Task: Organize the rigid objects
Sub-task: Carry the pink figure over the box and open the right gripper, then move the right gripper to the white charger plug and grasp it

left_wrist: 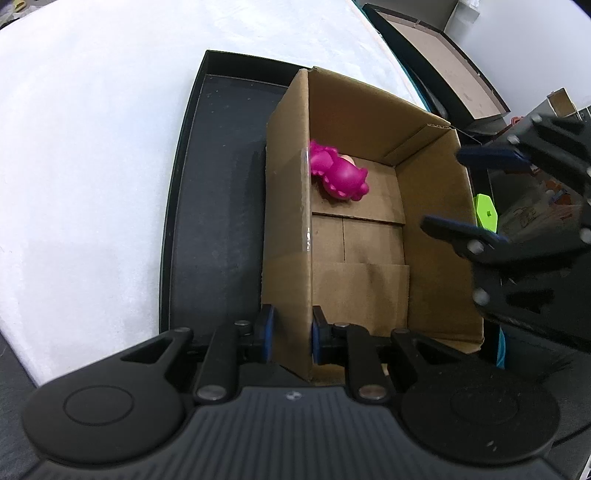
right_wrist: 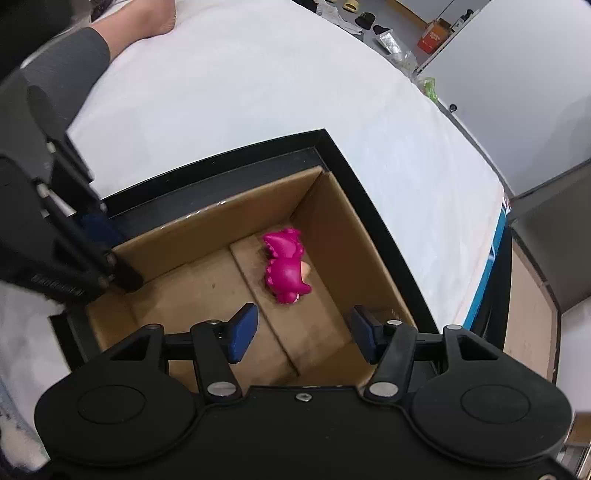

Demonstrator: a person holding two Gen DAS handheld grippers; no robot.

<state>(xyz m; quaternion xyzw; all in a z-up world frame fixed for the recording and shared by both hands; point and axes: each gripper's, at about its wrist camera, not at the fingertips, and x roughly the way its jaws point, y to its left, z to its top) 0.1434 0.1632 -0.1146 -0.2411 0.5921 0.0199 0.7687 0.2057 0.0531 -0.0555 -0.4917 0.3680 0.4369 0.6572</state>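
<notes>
An open cardboard box [left_wrist: 424, 206] stands in a black tray [left_wrist: 218, 206] on a white table. A magenta dinosaur toy [left_wrist: 338, 175] lies on the box floor at the far end; it also shows in the right wrist view [right_wrist: 286, 269]. My left gripper [left_wrist: 290, 332] is shut on the box's left wall [left_wrist: 286, 236], one pad on each side of it. My right gripper [right_wrist: 301, 336] is open and empty, hovering above the open box [right_wrist: 221, 280]; it also shows at the right of the left wrist view [left_wrist: 450, 192].
A green plastic piece [left_wrist: 485, 212] sits just outside the box's right wall. Another flat brown-lined box [left_wrist: 439, 62] lies beyond the table edge. A person's arm [right_wrist: 122, 33] rests at the far left of the white table [right_wrist: 258, 85]. Clutter lies far back.
</notes>
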